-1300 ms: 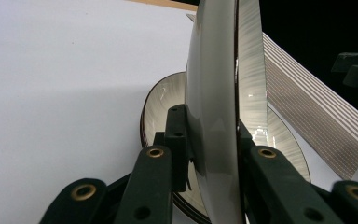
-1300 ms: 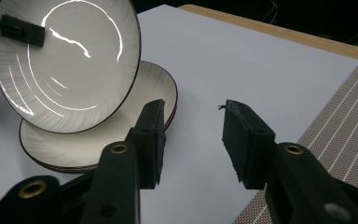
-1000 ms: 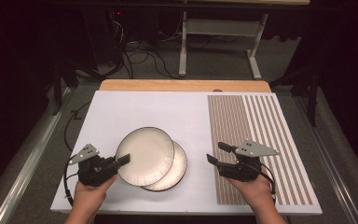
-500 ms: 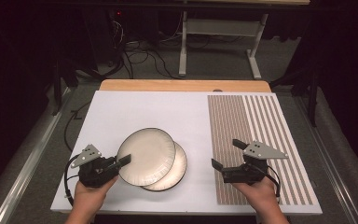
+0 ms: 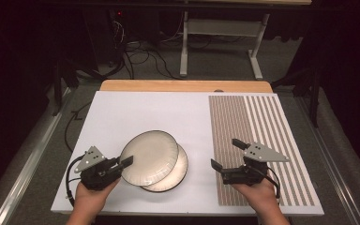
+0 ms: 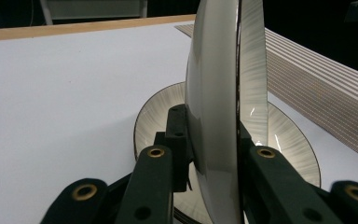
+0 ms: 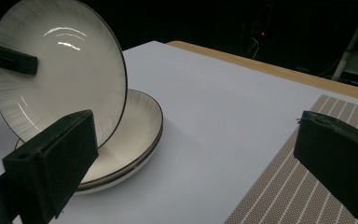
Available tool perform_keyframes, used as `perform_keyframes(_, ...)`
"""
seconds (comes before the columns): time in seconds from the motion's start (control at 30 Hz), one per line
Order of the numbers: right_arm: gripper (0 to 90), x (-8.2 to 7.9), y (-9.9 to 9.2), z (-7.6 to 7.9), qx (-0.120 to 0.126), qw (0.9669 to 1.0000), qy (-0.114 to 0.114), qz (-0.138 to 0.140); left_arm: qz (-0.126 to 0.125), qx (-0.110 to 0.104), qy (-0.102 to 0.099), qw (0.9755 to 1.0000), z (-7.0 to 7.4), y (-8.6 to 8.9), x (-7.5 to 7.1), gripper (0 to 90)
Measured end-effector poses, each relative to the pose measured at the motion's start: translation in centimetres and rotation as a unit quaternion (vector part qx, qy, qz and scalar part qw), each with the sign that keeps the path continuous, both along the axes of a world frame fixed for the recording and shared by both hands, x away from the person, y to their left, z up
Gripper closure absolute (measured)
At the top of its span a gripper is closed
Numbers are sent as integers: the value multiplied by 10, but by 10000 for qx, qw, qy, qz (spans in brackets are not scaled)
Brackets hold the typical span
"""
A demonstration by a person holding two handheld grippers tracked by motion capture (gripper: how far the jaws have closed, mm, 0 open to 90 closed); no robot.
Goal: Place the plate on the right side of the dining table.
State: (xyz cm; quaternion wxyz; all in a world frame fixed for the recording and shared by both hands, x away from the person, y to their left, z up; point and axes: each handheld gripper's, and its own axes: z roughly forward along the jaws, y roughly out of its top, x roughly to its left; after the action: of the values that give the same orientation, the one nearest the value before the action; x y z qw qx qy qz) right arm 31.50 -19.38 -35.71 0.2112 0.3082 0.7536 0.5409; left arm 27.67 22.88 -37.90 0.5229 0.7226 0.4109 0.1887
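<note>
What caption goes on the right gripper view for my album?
Left gripper's fingers tilt a white round plate above stacked white plates on the white table.

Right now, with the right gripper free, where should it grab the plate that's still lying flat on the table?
Probably the raised rim of the lower plate on the side facing the striped mat. The tilted plate in the left gripper covers its other side, and the right gripper stands open there, so slide one jaw under the rim.

The upper plate (image 5: 150,157) and the lower plate (image 5: 174,172) looked like glazed ceramic, glossy, with fine brushed grey streaks toward dark rims. The table top (image 5: 140,112) was seen as smooth and matt white, edged in wood. The striped placemat (image 5: 253,122) appeared coarsely woven. Matt black plastic formed the left gripper (image 5: 126,161).
</note>
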Motion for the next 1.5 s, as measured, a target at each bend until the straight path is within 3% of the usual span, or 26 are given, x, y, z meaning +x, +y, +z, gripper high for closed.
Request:
perform_keyframes(0.3,28,0,20,-3,-85,9997,29,221,-54,77,-80,9999,0,-4,-1,788)
perform_keyframes(0.7,74,3,60,-11,-226,9978,249,579,-98,101,-109,9998,1,-4,-2,789)
perform_keyframes(1.03,186,14,83,-21,-204,9955,540,753,-106,61,-89,9999,0,-3,-1,789)
perform_keyframes(1.3,327,31,101,-34,-198,9937,814,746,-121,32,-93,9999,-1,-2,-1,790)
perform_keyframes(1.5,484,38,109,-40,-180,9925,957,744,-115,5,-93,9999,-1,-2,-1,790)
